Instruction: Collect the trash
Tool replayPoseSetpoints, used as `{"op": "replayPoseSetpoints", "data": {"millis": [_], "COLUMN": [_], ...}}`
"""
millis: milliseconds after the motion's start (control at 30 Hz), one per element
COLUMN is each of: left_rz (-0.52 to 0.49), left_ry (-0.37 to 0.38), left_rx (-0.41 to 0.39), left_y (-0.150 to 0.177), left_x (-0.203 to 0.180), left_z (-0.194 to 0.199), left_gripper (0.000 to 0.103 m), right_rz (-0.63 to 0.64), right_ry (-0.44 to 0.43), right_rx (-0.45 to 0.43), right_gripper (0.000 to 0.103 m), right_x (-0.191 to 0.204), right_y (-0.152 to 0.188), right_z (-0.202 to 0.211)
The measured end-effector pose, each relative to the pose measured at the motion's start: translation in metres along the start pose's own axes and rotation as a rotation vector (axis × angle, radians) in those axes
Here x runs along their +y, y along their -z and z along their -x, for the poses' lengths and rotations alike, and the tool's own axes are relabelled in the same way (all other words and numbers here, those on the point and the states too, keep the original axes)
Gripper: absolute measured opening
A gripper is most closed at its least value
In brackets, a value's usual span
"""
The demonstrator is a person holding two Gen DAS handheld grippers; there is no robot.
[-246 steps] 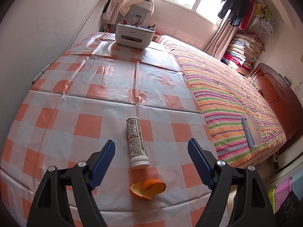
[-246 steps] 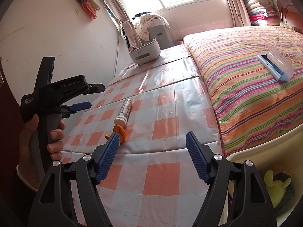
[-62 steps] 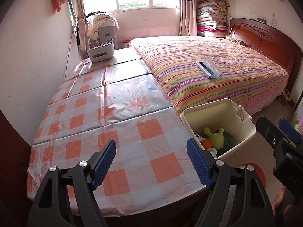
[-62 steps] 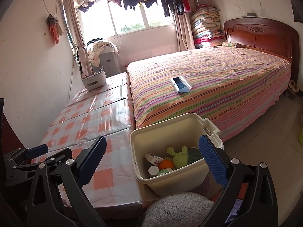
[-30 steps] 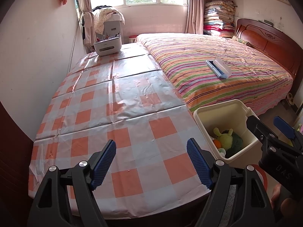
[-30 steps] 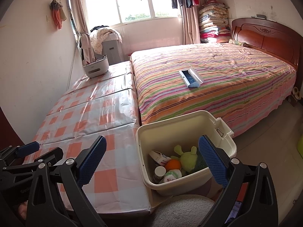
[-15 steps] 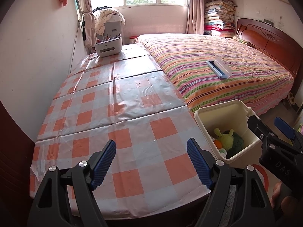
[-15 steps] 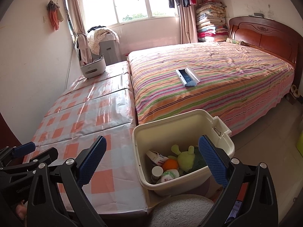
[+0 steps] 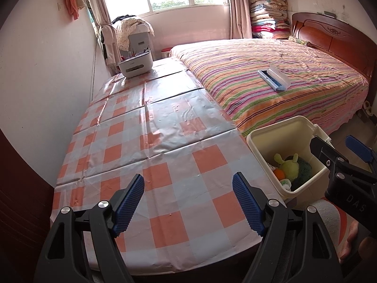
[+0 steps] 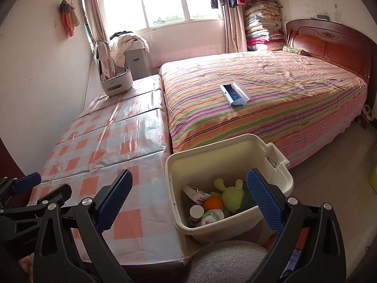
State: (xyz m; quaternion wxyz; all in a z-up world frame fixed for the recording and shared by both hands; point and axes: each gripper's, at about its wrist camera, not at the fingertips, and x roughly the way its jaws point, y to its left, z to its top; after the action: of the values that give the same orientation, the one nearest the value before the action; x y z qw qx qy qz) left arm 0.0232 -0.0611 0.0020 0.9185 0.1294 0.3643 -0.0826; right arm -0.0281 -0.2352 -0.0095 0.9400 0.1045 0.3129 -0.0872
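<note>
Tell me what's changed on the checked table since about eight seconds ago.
The white bottle and the orange peel have left the checked table and now lie in the cream bin beside it, with a green plush toy. Both the left gripper and right gripper are open and empty, as before. The white organizer stayed put.

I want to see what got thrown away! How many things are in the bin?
5 that I can see in the bin: a green plush toy, an orange, a white-capped bottle, a paper packet and a white wad. More may be hidden underneath.
</note>
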Motion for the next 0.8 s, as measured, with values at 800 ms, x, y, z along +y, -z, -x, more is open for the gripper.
{"op": "replayPoseSetpoints", "data": {"millis": [800], "left_rz": [0.004], "left_ry": [0.017], "left_rx": [0.004], "left_y": [-0.0001], "left_x": [-0.0017], "left_z": [-0.0026], "left_gripper": [0.075], "right_rz": [0.001], "right_ry": [-0.003], "right_rx": [0.014], "right_gripper": [0.096], "right_x": [-0.0032], "right_y": [0.0054], "right_z": [-0.0044]}}
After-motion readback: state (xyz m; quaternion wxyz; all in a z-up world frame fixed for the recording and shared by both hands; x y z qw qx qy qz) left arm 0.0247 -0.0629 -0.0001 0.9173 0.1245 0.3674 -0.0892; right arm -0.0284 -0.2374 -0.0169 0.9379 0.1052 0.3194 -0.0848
